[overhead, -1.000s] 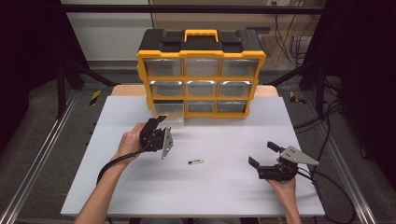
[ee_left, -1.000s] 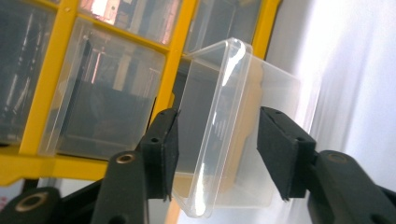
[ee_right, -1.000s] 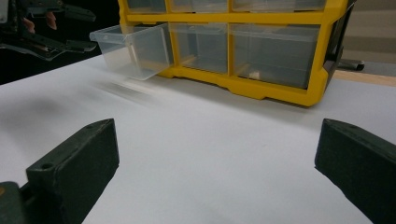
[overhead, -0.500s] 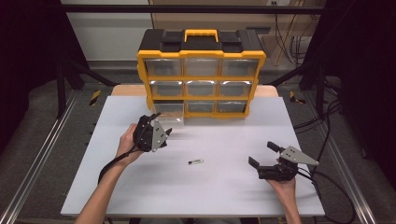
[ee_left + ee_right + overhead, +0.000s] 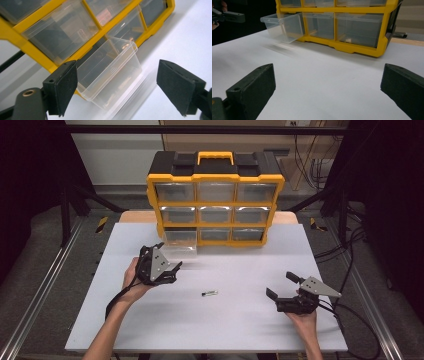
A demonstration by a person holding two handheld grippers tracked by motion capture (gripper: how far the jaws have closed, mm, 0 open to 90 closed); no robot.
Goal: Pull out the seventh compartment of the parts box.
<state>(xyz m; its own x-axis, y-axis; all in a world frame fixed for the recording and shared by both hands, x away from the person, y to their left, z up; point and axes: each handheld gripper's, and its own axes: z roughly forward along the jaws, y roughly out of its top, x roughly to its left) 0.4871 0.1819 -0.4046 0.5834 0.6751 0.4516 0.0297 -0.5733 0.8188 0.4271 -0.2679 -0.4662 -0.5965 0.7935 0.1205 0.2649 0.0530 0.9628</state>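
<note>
A yellow and black organizer (image 5: 215, 187) with clear drawers stands at the back of the white table (image 5: 150, 330). Its bottom-left drawer (image 5: 179, 241) (image 5: 110, 72) (image 5: 283, 25) is pulled out over the table. My left gripper (image 5: 170, 256) (image 5: 117, 83) hovers just in front of that drawer, open; its jaws have just been opening, and their pads touch nothing. A small dark and green part (image 5: 209, 293) lies on the table between the hands. My right gripper (image 5: 280, 284) (image 5: 327, 87) rests low at the right, open, with bare table between its jaws.
The other drawers of the organizer are pushed in. Cables trail from both grippers off the table's front and right edges. Metal rails run along both sides of the table. In the right gripper view the left gripper (image 5: 229, 15) shows at the top left.
The left gripper has turned and drifted slightly left and away from the drawer's front, and its jaws have spread apart. The right gripper and the small part have kept still.
</note>
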